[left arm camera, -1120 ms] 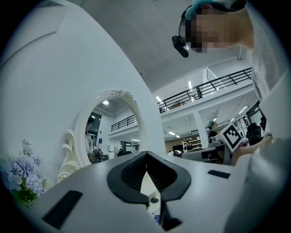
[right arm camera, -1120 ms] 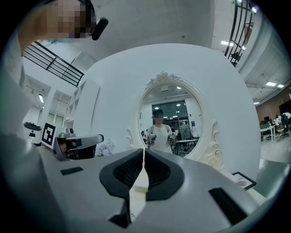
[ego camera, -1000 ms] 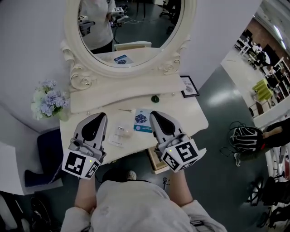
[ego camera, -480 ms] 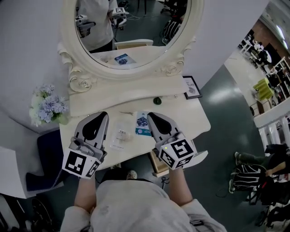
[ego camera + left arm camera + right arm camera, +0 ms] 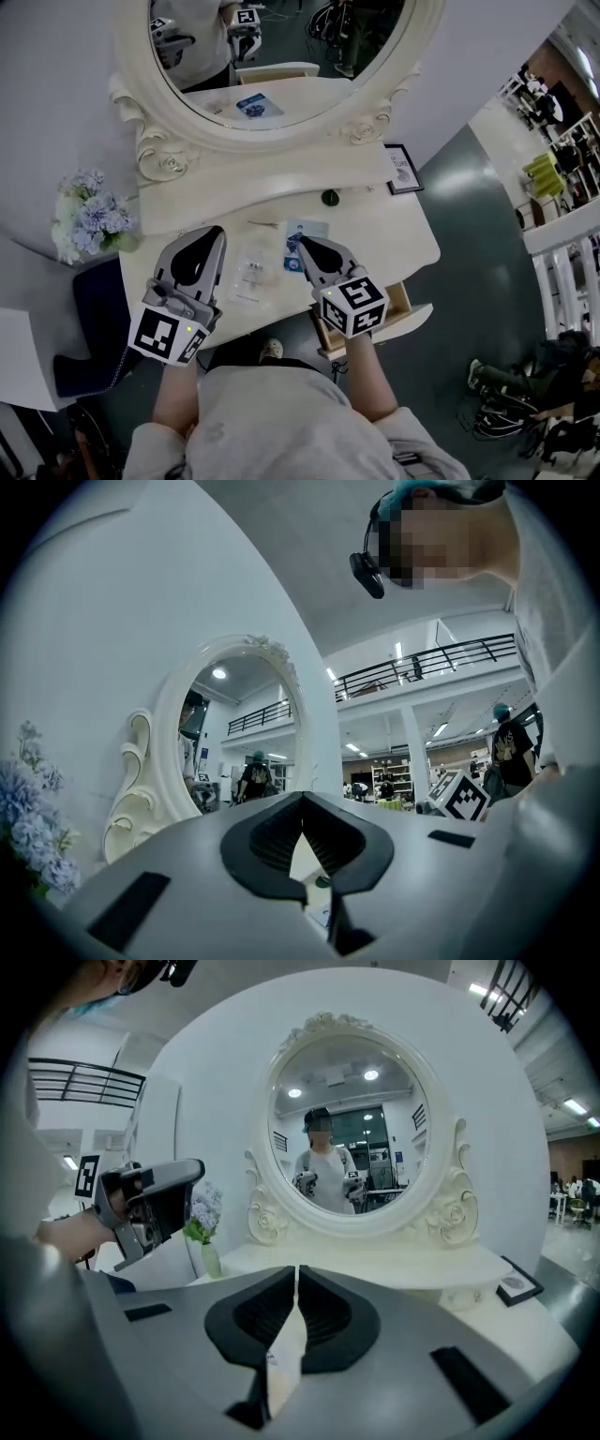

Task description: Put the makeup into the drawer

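While looking down from the head camera: cream dressing table (image 5: 394, 239) below, and at its front right a drawer (image 5: 403, 302) pulled open. Only a strip of tan floor on show there, the rest behind the right gripper's marker cube, so contents impossible to tell. On the tabletop, a clear makeup packet (image 5: 248, 275) lying flat and outside the drawer. Packet placed between the two tools, just right of the left gripper (image 5: 212, 232) and just left of the right gripper (image 5: 302, 243), gripped by neither. Blue-printed card (image 5: 311, 230) beside the packet, with the right gripper's tip over its lower edge; contact not to be told.

Over to the left gripper view: jaws pressed together at the tips, nothing clamped. Through the slot beneath them, a sliver of tabletop and a small green thing (image 5: 322, 881).

Now the right gripper view: jaws clenched here too, carrying nothing. Straight ahead, the oval mirror (image 5: 342, 1138). To its left, blue flowers (image 5: 204, 1209) standing in a slim vase (image 5: 212, 1260). Far left, the left gripper again, held up in a hand (image 5: 70, 1230). Low at the right, a picture frame (image 5: 518, 1284) leaning on the table.
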The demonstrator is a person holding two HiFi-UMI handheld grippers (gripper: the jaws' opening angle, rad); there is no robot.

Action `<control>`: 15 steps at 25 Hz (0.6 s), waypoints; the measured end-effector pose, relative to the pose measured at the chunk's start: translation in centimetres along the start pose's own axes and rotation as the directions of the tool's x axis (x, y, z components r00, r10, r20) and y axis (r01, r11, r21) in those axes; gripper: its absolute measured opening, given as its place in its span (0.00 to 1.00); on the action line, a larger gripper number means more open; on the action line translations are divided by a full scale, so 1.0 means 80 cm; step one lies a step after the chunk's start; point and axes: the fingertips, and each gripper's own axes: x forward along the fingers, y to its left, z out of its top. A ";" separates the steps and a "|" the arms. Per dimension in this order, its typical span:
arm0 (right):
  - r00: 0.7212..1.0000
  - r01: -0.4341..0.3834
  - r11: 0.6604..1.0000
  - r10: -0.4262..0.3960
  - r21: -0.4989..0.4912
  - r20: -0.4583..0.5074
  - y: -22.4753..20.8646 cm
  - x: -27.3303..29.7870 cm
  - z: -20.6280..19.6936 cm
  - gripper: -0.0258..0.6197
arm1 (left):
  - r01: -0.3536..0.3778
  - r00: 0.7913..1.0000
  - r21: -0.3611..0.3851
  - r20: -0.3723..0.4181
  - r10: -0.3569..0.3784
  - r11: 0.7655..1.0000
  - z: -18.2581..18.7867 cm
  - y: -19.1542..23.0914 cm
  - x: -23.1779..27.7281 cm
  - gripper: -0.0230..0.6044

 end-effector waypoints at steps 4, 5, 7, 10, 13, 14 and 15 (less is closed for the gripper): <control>0.997 -0.001 1.000 0.003 0.023 -0.079 -0.001 0.014 -0.037 0.08 | 0.001 1.000 -0.014 -0.018 -0.001 1.000 -0.012 0.006 0.001 0.06; 0.995 -0.004 1.000 0.007 0.028 -0.096 0.000 0.017 -0.046 0.08 | 0.000 1.000 -0.016 -0.022 0.000 1.000 -0.014 0.008 0.001 0.06; 0.991 -0.012 0.999 0.016 0.036 -0.129 0.002 0.022 -0.060 0.08 | -0.002 1.000 -0.023 -0.030 0.001 1.000 -0.019 0.012 0.002 0.06; 0.983 -0.032 0.999 0.039 0.041 -0.179 0.007 0.030 -0.080 0.08 | -0.003 0.999 -0.033 -0.039 0.002 0.999 -0.025 0.019 0.001 0.06; 0.972 -0.050 0.998 0.058 0.040 -0.229 0.011 0.038 -0.101 0.08 | 0.000 0.999 -0.042 -0.045 -0.002 0.999 -0.031 0.024 0.001 0.06; 0.968 -0.054 0.998 0.062 0.039 -0.245 0.012 0.041 -0.108 0.08 | 0.002 0.999 -0.045 -0.047 -0.004 0.999 -0.034 0.025 0.001 0.06; 0.963 -0.059 0.997 0.067 0.039 -0.261 0.014 0.043 -0.116 0.08 | 0.003 0.999 -0.048 -0.049 -0.006 0.999 -0.036 0.026 0.001 0.06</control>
